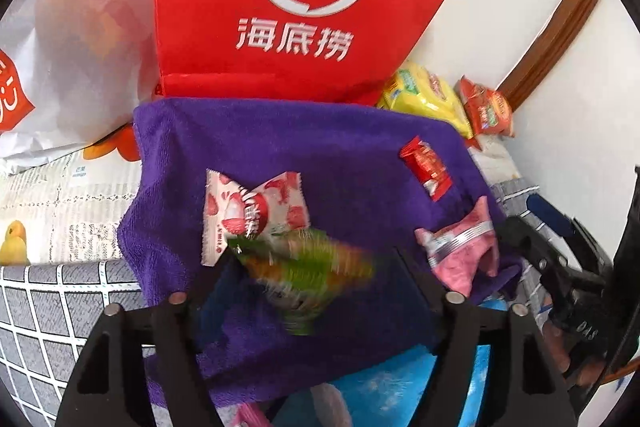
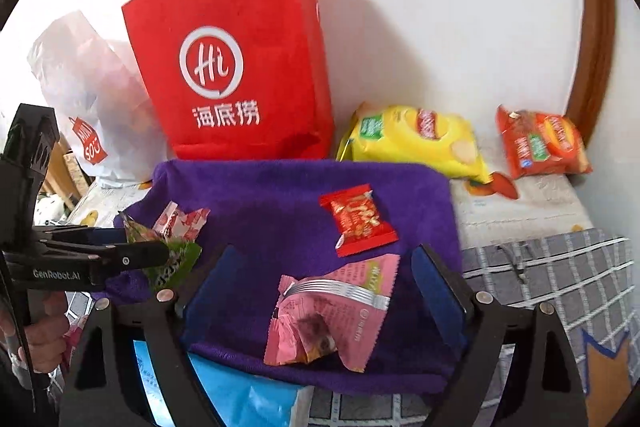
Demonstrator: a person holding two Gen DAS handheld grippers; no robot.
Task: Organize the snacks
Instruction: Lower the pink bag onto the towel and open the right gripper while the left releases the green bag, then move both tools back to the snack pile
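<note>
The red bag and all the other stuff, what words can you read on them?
"Hi" and "海底捞": red paper bag.
"MINISO", partly seen: tag on white plastic bag.
"GenRobot.AI": arm of the left tongs.
Yellow chip bag, orange packet, small red packet, pink packet, strawberry packet: print too small or blurred.

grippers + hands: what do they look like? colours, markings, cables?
Both grippers, left and right, are matte black, with triangular cut-outs and silver pins. Finger pads are dark blue. White "GenRobot.AI" lettering marks the left one. A bare hand shows below it. No cables visible.
</note>
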